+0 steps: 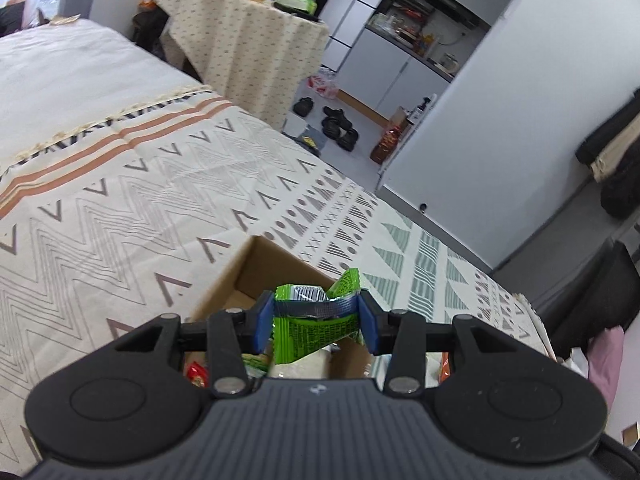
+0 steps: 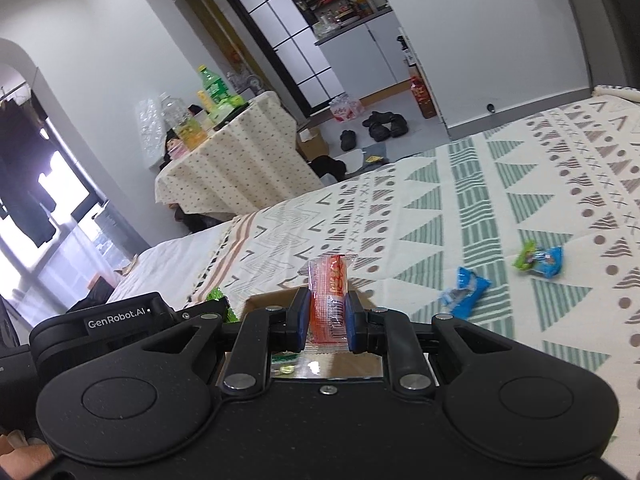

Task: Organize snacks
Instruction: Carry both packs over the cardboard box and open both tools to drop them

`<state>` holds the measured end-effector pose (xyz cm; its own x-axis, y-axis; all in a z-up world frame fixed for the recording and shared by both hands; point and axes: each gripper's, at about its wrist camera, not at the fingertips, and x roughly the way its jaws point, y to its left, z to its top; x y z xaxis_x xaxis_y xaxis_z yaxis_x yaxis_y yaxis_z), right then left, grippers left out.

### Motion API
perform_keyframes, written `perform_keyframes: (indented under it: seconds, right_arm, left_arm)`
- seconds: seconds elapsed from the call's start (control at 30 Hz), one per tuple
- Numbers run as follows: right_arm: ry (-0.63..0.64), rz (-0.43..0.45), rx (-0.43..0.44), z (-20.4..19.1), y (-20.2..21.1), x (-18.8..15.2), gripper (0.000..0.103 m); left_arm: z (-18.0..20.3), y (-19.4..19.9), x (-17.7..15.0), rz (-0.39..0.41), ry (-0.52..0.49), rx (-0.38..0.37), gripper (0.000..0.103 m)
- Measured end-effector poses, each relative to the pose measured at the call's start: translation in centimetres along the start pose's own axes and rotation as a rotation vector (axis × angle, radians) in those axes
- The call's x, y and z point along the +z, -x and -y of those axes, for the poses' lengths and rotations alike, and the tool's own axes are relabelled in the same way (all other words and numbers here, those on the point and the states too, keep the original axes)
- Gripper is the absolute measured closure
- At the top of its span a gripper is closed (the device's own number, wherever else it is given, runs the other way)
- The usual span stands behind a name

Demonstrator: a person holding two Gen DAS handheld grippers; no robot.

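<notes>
My left gripper point(image 1: 316, 320) is shut on a green snack packet point(image 1: 316, 330) and holds it over an open cardboard box point(image 1: 256, 268) on the patterned bed cover. Other snack packets lie inside the box. My right gripper point(image 2: 328, 320) is shut on an orange and clear snack packet point(image 2: 331, 292), held upright above the same box point(image 2: 272, 300). The left gripper's body point(image 2: 120, 324) shows at the left of the right wrist view. A blue packet point(image 2: 464, 292) and a green and blue packet point(image 2: 540, 258) lie loose on the bed cover to the right.
The bed point(image 1: 120, 200) with its zigzag and triangle cover fills most of both views. A cloth-covered table point(image 1: 248, 40) with bottles stands beyond the bed. Shoes point(image 1: 336, 124) lie on the floor near a white wall point(image 1: 500, 120).
</notes>
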<state>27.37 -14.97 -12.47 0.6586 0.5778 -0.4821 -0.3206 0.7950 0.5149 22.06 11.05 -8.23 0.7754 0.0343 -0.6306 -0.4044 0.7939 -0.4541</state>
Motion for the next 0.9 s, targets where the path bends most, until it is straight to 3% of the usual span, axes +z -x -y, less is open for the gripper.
perform_keyframes:
  seconds: [0.5,0.9]
  right_arm:
    - [0.035,-0.052,0.017,-3.7,-4.5,-0.9,0.085]
    - [0.055,-0.102,0.018,-5.4,-7.6,-1.5,0.085]
  left_arm:
    - [-3.5,-2.3,0.6,-0.042,0.130,-0.016,0.059]
    - [-6.2,-2.9,1.2,-0.066,0.243,0.018,0.050]
